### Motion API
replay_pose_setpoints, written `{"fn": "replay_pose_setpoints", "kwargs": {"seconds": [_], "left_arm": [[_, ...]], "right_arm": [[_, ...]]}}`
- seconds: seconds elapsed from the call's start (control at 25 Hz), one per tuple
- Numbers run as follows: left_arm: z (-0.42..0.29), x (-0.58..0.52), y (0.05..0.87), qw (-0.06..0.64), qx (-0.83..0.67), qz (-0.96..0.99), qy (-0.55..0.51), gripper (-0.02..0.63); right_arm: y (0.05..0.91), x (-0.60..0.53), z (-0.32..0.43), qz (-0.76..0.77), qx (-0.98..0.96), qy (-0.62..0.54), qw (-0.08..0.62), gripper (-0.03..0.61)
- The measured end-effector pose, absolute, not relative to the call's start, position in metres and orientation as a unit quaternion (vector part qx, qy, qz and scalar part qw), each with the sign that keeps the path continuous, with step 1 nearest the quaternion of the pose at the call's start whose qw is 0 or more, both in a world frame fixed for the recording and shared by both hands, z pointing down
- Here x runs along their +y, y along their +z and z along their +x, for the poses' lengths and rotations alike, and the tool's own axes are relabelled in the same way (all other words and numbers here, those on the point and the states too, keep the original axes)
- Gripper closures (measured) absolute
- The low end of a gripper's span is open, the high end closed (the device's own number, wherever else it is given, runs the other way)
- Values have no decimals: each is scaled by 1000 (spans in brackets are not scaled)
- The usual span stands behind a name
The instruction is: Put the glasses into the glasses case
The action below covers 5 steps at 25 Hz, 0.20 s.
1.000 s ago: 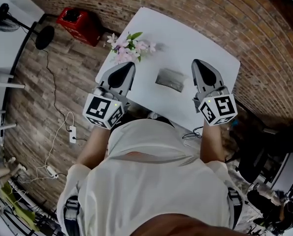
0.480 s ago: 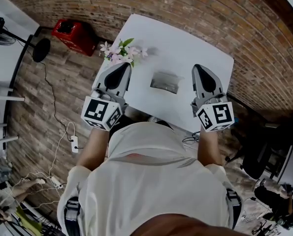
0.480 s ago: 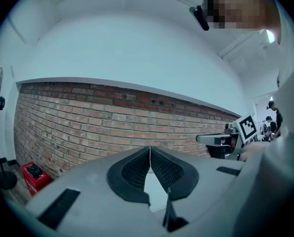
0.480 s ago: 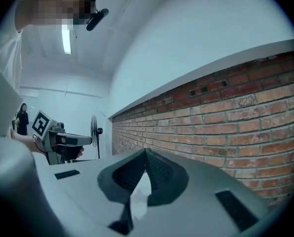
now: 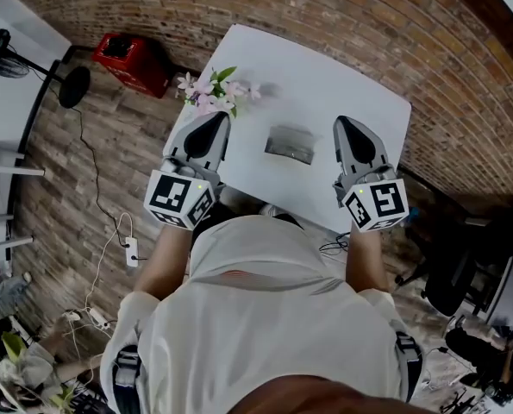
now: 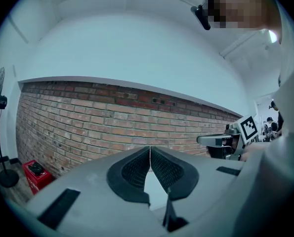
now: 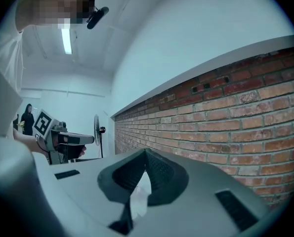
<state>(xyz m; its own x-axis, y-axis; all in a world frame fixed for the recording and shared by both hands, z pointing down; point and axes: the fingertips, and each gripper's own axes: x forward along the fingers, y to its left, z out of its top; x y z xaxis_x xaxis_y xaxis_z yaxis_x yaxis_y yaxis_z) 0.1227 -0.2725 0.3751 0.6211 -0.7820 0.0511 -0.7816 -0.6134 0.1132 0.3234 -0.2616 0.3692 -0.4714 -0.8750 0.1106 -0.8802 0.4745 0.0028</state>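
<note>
Two claws entered first, then the goods.

1. Left claw (image 5: 215, 121): pads pressed together tip to tip with nothing between them. It is held above the near left edge of the bench (image 5: 342, 72), aimed at the brick wall (image 6: 112, 117) rather than down at the work.
2. Right claw (image 5: 347, 124): likewise closed on nothing, held over the near right edge, level with its partner.
3. Glasses case (image 5: 289, 145): grey, oblong, lying flat mid-bench between the two claws and apart from both. Judged a spot either can reach.
4. Glasses: none seen loose on the bench. Whether they sit inside the case, and whether its lid is up or down, is too small to tell.
5. Pink flowers (image 5: 215, 89): far left corner, clear of the working area.

Remark: the raised, symmetrical pose reads as a rest position, and fits glasses stowed or glasses awaited.
</note>
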Motion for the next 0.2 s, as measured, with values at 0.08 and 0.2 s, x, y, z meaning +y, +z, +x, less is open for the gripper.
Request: {"fn": "replay_pose_setpoints", "kwargs": {"seconds": [0.08, 0.2], "left_arm": [[123, -272, 376, 61, -435, 899, 1, 595], [122, -271, 377, 61, -434, 899, 2, 595]], "right_arm": [[370, -261, 321, 508, -860, 27, 47, 528], [372, -262, 318, 504, -862, 26, 46, 528]]}}
